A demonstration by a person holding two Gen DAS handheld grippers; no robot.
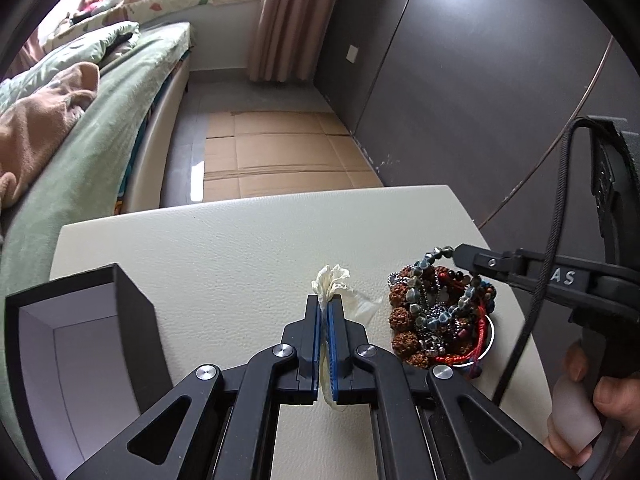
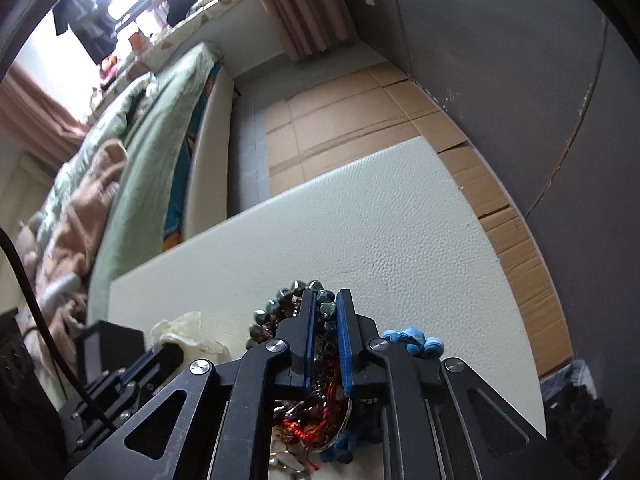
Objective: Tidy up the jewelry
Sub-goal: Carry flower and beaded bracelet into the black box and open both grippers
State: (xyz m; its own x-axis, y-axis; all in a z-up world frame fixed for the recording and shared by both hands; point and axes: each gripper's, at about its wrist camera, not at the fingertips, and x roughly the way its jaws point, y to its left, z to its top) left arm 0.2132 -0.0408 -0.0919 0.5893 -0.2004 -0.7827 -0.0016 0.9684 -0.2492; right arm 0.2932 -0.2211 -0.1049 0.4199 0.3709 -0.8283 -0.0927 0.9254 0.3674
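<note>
both pairs of fingers narrow: left gripper [image 1: 329, 308] on white crumpled wrapper [image 1: 332, 280], right gripper [image 2: 325, 308] on grey-blue bead strand [image 2: 326, 310].

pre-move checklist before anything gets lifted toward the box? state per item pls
1. Left hand-held gripper shut on the white pouch: ok.
2. Right hand-held gripper pinching the grey bead strand: ok; jaws not fully shut.
3. Strand free of the jewelry pile: not ok, it is tangled with other bracelets.
4. Black box open: ok.
5. Pouch mouth open: not ok, it is pinched flat.
6. Dish under the pile steady: cannot tell.
</note>
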